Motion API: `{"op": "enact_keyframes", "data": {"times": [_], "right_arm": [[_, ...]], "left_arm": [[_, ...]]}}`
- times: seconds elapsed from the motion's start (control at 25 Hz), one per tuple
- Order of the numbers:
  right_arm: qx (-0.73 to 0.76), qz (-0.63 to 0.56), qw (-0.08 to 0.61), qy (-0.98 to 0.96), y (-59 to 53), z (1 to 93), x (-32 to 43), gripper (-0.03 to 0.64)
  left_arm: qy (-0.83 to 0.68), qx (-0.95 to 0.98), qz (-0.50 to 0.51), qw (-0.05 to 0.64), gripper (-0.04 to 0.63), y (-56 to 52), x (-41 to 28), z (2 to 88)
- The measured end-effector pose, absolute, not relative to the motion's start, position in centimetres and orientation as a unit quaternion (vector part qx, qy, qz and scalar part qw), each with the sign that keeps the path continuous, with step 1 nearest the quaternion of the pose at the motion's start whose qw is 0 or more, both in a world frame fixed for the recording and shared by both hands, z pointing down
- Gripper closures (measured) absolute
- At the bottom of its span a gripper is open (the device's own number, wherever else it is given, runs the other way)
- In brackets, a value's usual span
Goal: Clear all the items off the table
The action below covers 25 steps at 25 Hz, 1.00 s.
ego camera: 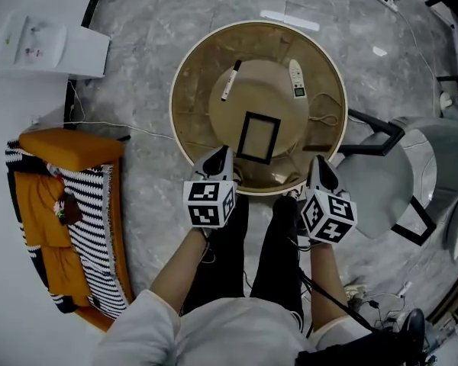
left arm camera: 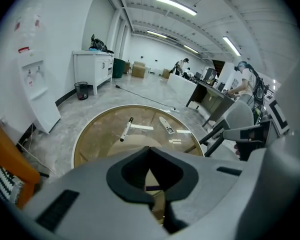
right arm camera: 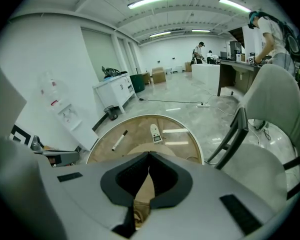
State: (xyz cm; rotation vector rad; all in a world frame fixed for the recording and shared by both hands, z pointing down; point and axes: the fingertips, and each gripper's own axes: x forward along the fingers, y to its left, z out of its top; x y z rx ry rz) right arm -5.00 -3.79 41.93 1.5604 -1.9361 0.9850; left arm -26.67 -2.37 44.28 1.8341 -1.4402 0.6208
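You are holding both grippers above the near rim of the round table (ego camera: 185, 67), on the side closest to your legs, and each is pointing down toward the table's centre. The left gripper (ego camera: 221, 155) is showing its 2 jaws pressed together with nothing between them, and the right gripper (ego camera: 319, 168) is showing the same, jaws together and empty. 3 items are lying on the table. A black rectangular frame (ego camera: 258, 136) is sitting nearest you, just beyond the gripper tips and between them. A white marker (ego camera: 230, 80) with a black cap is lying on the table's far left part. A white handset (ego camera: 296, 78) with a small screen is lying on the far right part, well apart from the marker. A grey chair (ego camera: 382, 178) is standing just beside the table's right side, and an orange cushion (ego camera: 69, 147) is lying well off to the table's left.
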Motion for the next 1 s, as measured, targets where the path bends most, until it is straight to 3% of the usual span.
{"op": "enact_keyframes", "data": {"times": [0.36,0.4,0.44,0.48,1.0], "right_arm": [[0.579,0.357,0.218,-0.7,-4.7,46.3,-4.6,0.593],[0.581,0.358,0.216,-0.698,-4.6,47.1,-4.5,0.594],[0.584,0.36,0.215,-0.695,-4.5,47.9,-4.3,0.593],[0.587,0.363,0.213,-0.692,-4.3,48.7,-4.2,0.594],[0.578,0.388,0.241,-0.676,-2.6,56.1,-3.7,0.593]], "left_arm": [[-0.513,0.732,0.235,0.382,0.584,-2.6,-24.7,49.0],[-0.506,0.734,0.237,0.386,0.552,-2.7,-24.6,49.9],[-0.5,0.736,0.241,0.389,0.47,-2.7,-24.3,50.8],[-0.494,0.737,0.246,0.39,0.449,-2.8,-24.1,51.9],[-0.482,0.721,0.292,0.403,0.428,-3.2,-23.9,60.6]]}}
